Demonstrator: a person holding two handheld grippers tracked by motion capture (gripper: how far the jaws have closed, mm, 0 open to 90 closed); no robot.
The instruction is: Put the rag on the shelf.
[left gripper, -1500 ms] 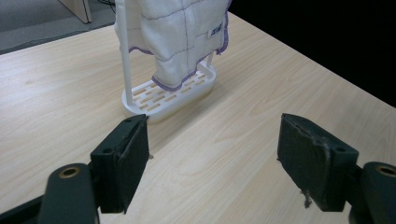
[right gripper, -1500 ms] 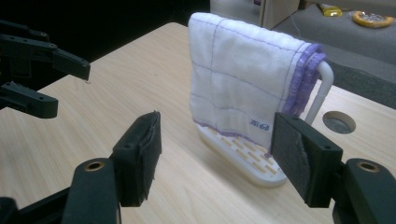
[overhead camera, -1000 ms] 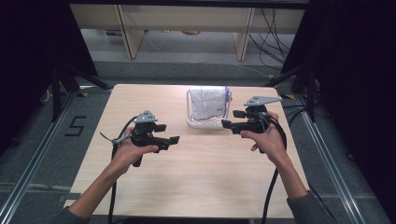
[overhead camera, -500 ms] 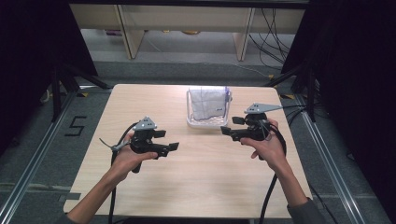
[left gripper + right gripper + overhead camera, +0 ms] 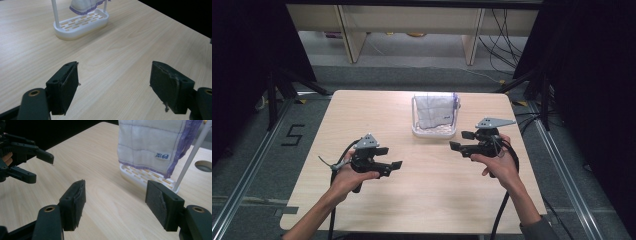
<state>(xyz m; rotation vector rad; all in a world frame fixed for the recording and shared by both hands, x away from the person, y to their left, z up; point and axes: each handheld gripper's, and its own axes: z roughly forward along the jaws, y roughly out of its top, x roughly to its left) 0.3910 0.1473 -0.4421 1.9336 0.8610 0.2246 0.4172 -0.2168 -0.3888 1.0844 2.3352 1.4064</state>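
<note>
White quilted cloth (image 5: 435,111), purple-edged, hangs on a white rack (image 5: 434,131).

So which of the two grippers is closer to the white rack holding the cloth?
The right gripper: it sits just beside the white plastic rack, while the left gripper is farther off.

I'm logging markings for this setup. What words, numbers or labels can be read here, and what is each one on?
"5": dark tape mark on the floor left of the table.
Small label with blue lettering, sewn on the white cloth hanging on the rack: too blurred to read.
</note>
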